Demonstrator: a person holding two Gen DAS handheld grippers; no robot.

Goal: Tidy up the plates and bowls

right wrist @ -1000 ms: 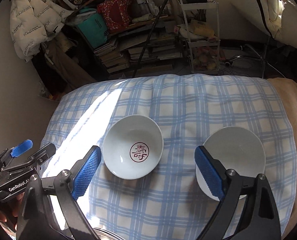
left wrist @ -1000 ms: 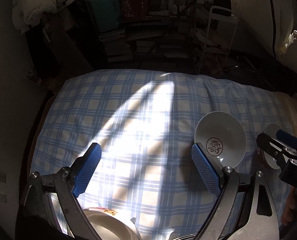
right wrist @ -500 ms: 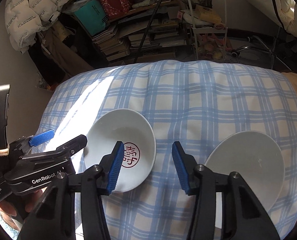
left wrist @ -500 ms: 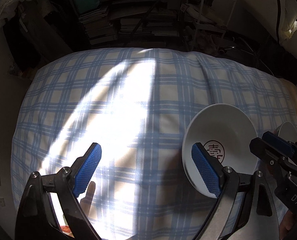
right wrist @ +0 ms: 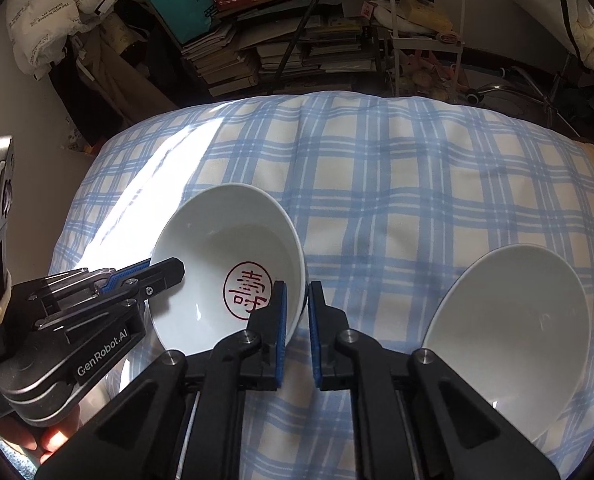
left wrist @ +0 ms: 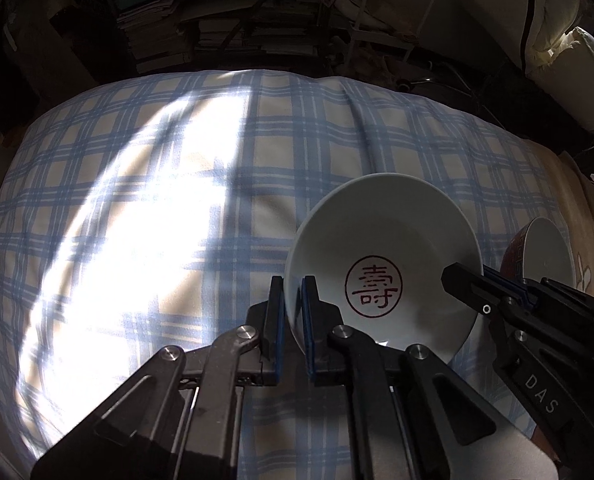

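a second ago both sets of jaws stood wide above the bed; now both have dropped and pinched onto the same white bowl (left wrist: 385,256), the one with the red character stamped in its bottom. the left gripper (left wrist: 293,286) has its blue pads on either side of the bowl's left rim, one inside and one outside, with the wall of the bowl between them, and its jaws are closing narrow on that rim. the right gripper (right wrist: 297,290) has done the same on the opposite rim, jaws drawn in narrow with the rim held between the pads; a second ago that bowl sat clear of its left pad.

the bowl sits on the blue plaid bedcover (right wrist: 397,184), in shade just right of the bright sun patch (left wrist: 137,208). it fills more of both views than it did a second ago. in the left view the right gripper's black fingers reach over the bowl's right edge.

a second, plain white bowl (right wrist: 509,332) lies on the cover to the right of the held one, apart from it, untouched. its outside shows reddish in the left view. a hand (right wrist: 53,440) shows under the left gripper's body.
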